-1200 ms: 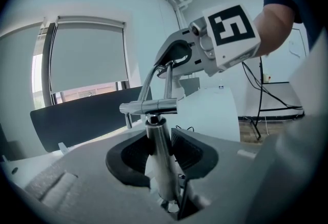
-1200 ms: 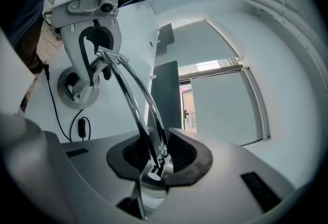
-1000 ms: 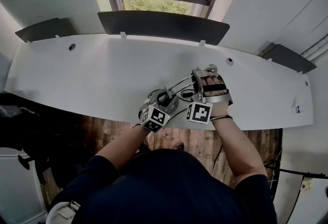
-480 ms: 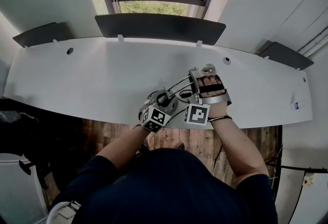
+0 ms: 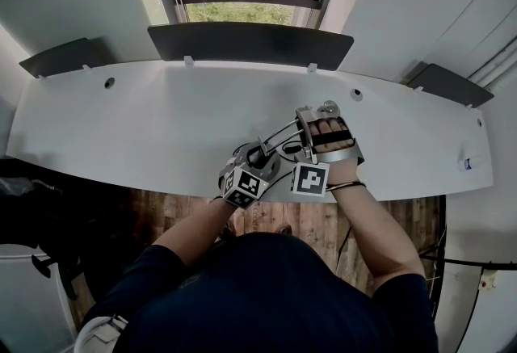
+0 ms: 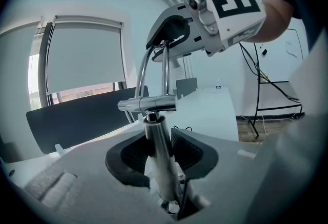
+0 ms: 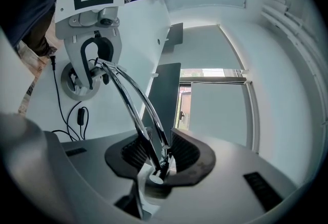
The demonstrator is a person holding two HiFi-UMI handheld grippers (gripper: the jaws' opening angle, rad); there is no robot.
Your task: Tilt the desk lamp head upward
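A long white bench (image 5: 121,125) fills the head view, with a dark panel (image 5: 250,40) along its rear edge and a window (image 5: 242,8) behind that. The desk lamp (image 5: 279,136) stands near the bench's front edge, right of centre and straight in front of the person. Its round base (image 7: 81,84) sits flat on the bench, and a black cord (image 7: 59,107) trails from the base towards the front edge. The left tool (image 5: 260,156) is at the lamp's lower part. In its own view the left tool (image 6: 156,148) is clenched on the upright chrome post (image 6: 154,128), with a pad against each side. Two curved chrome rods (image 7: 128,100) rise from the top of that post. The right tool (image 5: 313,122) meets them at the lamp's upper end. There the right tool (image 7: 156,155) has just been opening: the rods and their end joint lie between its pads, and the grip looks released rather than pressing. The lamp head is mostly hidden under the right hand (image 5: 333,137).
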